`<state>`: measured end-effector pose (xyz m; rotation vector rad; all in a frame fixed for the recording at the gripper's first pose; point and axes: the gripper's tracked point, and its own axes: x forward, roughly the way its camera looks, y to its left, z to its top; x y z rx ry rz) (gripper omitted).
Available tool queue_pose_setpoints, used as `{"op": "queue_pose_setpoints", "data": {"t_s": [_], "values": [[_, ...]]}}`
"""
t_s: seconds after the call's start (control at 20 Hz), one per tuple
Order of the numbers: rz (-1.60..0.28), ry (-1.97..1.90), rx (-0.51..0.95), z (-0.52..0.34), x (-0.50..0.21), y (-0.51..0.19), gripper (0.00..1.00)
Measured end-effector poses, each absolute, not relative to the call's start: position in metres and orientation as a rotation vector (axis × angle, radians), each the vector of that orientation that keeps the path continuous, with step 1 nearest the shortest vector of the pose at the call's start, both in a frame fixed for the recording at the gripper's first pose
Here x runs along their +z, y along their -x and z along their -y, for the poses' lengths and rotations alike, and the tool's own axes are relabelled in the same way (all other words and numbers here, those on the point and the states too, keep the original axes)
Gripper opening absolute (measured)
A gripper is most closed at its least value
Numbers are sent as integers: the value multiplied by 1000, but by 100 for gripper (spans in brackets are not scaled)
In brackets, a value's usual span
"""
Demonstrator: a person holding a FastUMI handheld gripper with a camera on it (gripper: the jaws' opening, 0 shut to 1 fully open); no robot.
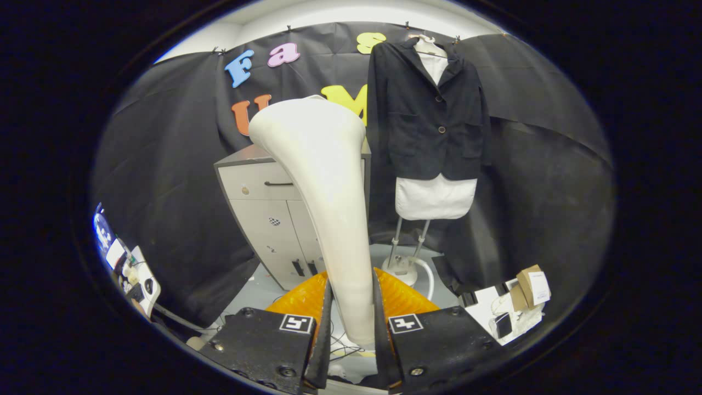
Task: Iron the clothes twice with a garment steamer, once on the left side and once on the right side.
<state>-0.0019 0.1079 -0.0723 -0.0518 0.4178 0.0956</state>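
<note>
Upright, steamer [323,197] — head toward jacket [428,115] — tongs [351,318] clamped round its handle.

Hand-held gripper [351,312], square tag markers, screws on fingers [323,334]

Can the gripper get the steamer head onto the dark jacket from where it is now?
Probably yes. The gripper is shut on the steamer, and the jacket hangs beyond it with open space between; the cabinet stands off to the side.
</note>
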Motion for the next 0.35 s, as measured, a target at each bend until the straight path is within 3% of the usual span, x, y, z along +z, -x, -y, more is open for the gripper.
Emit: {"op": "queue_pose_setpoints", "data": {"t_s": [0.35], "values": [[-436, 62, 105, -114, -77, 4, 37]]}}
